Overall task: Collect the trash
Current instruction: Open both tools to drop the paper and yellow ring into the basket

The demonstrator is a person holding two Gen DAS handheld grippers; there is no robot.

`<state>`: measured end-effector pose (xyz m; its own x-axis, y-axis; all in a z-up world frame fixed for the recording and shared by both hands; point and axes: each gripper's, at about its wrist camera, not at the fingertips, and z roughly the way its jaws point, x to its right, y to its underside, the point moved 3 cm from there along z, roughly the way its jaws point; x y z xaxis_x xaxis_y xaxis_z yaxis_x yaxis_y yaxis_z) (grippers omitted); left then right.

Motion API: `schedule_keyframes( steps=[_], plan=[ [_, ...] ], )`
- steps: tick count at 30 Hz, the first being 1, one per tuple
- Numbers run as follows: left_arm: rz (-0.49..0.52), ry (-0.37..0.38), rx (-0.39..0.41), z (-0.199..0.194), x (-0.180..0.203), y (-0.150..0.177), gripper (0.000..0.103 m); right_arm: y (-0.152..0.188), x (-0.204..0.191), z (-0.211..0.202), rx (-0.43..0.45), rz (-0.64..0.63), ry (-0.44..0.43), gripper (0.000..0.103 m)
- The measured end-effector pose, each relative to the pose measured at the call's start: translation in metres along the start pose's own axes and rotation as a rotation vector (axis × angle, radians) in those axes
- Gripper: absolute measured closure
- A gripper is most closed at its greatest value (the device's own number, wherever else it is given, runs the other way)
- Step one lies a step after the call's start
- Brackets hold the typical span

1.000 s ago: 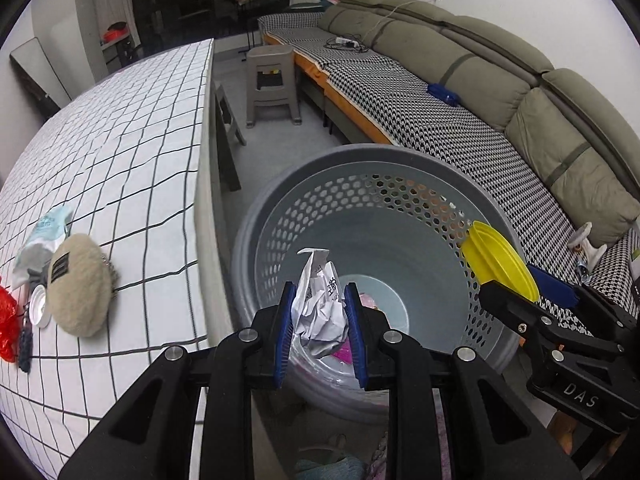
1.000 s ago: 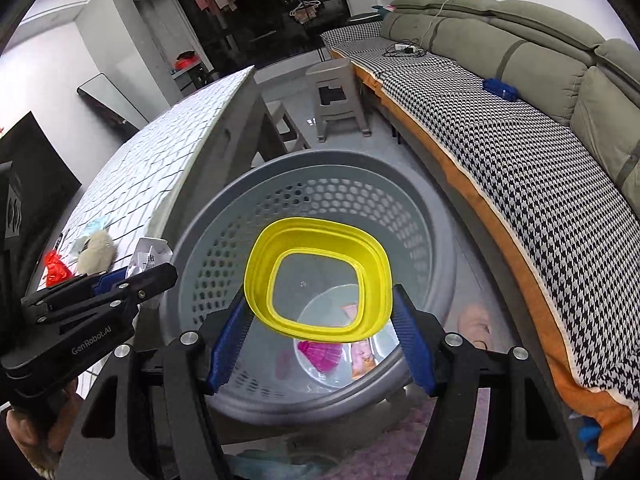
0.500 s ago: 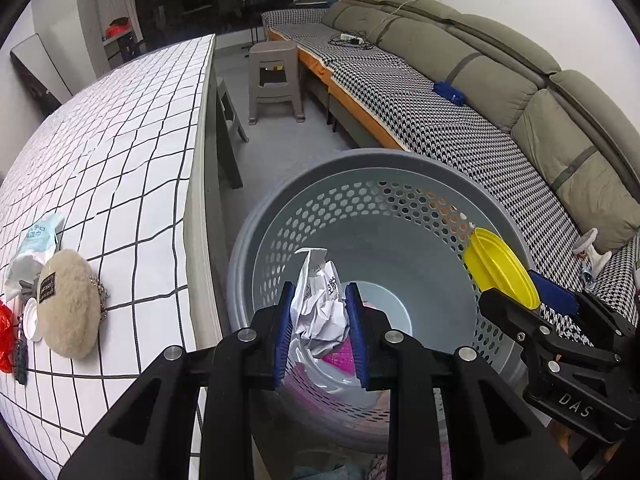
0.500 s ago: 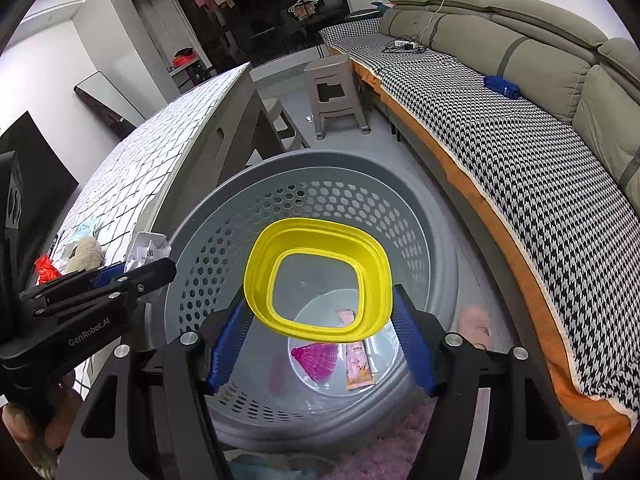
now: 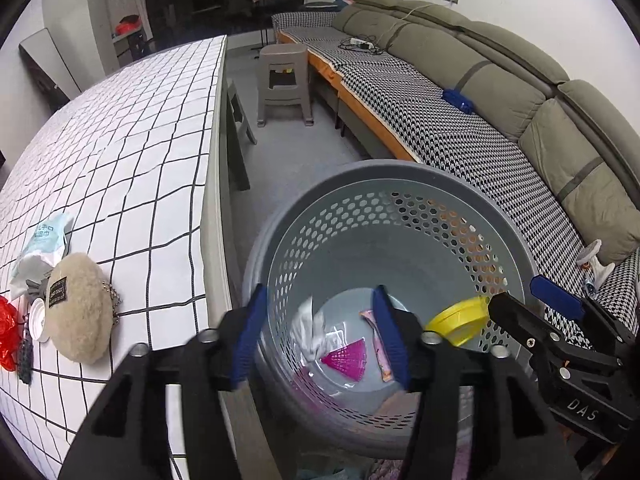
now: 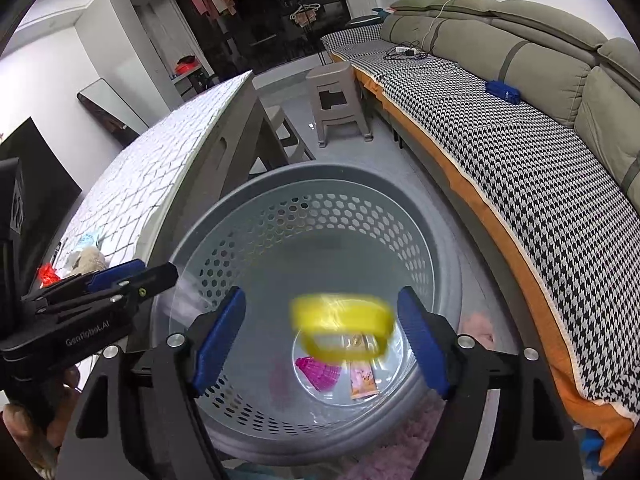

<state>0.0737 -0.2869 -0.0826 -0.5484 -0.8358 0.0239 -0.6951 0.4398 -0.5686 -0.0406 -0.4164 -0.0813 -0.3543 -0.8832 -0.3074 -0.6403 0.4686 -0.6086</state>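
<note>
Both grippers hang over a grey perforated basket (image 5: 400, 216) (image 6: 320, 196) on the floor beside the table. My left gripper (image 5: 324, 336) has its jaws opening; the crumpled white paper (image 5: 310, 326) is a blur falling free between them, into the basket. My right gripper (image 6: 320, 336) is opening too, and the yellow plastic lid (image 6: 340, 330) drops clear of its pads, blurred, inside the basket; the same lid (image 5: 460, 318) shows in the left wrist view. A pink fan-shaped scrap (image 6: 318, 372) and a wrapper (image 6: 362, 380) lie on the basket's bottom.
The checked-cloth table (image 5: 132, 152) to the left holds a beige pouch (image 5: 76, 306), a tissue pack (image 5: 42, 244) and red plastic (image 5: 7, 336). A grey stool (image 5: 284, 80) stands beyond the basket, a long sofa (image 5: 500, 92) to the right.
Both grippers have opened. The crumpled paper has left the left jaws and the yellow lid has left the right jaws; both are falling into the basket.
</note>
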Motion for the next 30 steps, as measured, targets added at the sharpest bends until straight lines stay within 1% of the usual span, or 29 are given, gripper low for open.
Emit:
schedule_keyframes(
  steps=[12, 18, 24, 27, 30],
  plan=[
    [-0.002, 0.001, 0.008, -0.005, -0.002, 0.004, 0.041, 0.000, 0.004, -0.003, 0.006, 0.030, 0.002, 0.027],
    [-0.006, -0.001, 0.015, -0.010, -0.003, 0.007, 0.036, -0.001, 0.003, -0.006, 0.009, 0.034, 0.001, 0.027],
    [-0.011, 0.001, 0.017, -0.015, -0.006, 0.010, 0.036, 0.001, 0.001, -0.011, 0.012, 0.042, 0.004, 0.027],
    [-0.013, 0.000, 0.025, -0.019, -0.007, 0.013, 0.033, 0.002, -0.002, -0.015, 0.017, 0.036, 0.007, 0.027],
    [-0.014, -0.002, 0.034, -0.024, -0.010, 0.015, 0.033, 0.003, -0.005, -0.018, 0.021, 0.034, 0.009, 0.027]
  ],
)
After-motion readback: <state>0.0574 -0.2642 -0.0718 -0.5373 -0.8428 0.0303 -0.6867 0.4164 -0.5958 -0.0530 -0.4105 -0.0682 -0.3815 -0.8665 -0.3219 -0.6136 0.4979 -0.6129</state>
